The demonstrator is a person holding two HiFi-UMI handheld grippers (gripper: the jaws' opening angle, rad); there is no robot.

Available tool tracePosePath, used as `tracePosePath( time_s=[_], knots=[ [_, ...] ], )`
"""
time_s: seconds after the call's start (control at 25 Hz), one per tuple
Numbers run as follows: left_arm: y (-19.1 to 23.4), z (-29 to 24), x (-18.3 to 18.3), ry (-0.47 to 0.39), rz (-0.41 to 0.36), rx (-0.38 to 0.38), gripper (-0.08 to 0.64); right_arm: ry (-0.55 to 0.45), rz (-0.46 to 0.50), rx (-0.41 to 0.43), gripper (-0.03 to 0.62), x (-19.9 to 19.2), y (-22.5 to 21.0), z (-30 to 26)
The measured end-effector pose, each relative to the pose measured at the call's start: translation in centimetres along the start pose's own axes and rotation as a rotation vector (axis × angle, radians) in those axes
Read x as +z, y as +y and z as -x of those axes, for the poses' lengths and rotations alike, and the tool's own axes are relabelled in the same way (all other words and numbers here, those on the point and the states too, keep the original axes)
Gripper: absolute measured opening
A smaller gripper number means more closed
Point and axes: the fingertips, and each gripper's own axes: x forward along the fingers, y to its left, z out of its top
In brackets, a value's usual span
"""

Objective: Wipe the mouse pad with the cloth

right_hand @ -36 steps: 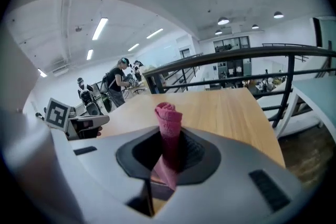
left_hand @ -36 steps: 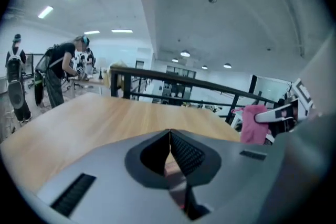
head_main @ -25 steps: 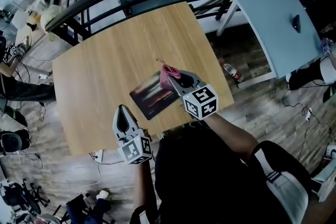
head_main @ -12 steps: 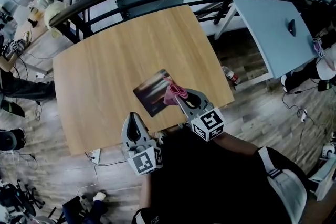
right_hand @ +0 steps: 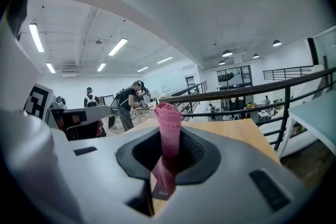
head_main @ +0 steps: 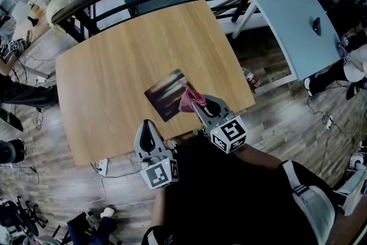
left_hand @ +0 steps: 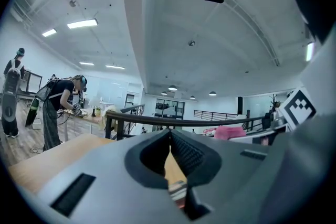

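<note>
Grey hand-held grippers (head_main: 147,124), black-and-white marker cubes (head_main: 159,174), black top (head_main: 229,198)

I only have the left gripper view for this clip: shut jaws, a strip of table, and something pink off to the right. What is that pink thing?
Observer: It is the cloth. The right gripper view shows it clamped between the jaws of the right hand-held gripper, with its rolled end sticking out past them.
Operator: Where is it relative to the mouse pad?
Observer: In the head view the cloth is at the right corner of the mouse pad, on the side near the person. I cannot tell whether it is touching the pad.
</note>
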Motion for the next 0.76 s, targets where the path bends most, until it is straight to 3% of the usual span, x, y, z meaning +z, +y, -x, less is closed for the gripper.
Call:
tracePosePath(
  time_s=[0.16, 0.52, 0.76],
  knots=[
    [0.2, 0.2, -0.2, 0.024, 0.022, 0.02, 0.025, 0.003, 0.008, -0.003, 0.067, -0.1, 0.3, 0.3],
    [-0.3, 0.2, -0.6, 0.036, -0.008, 0.002, 0.025, 0.006, 0.019, -0.006, 0.067, -0.2, 0.2, 0.4],
    [-1.0, -0.1, 0.1, 0.002, 0.015, -0.021, 0.025, 0.004, 0.023, -0.005, 0.067, 0.1, 0.0, 0.2]
  ],
)
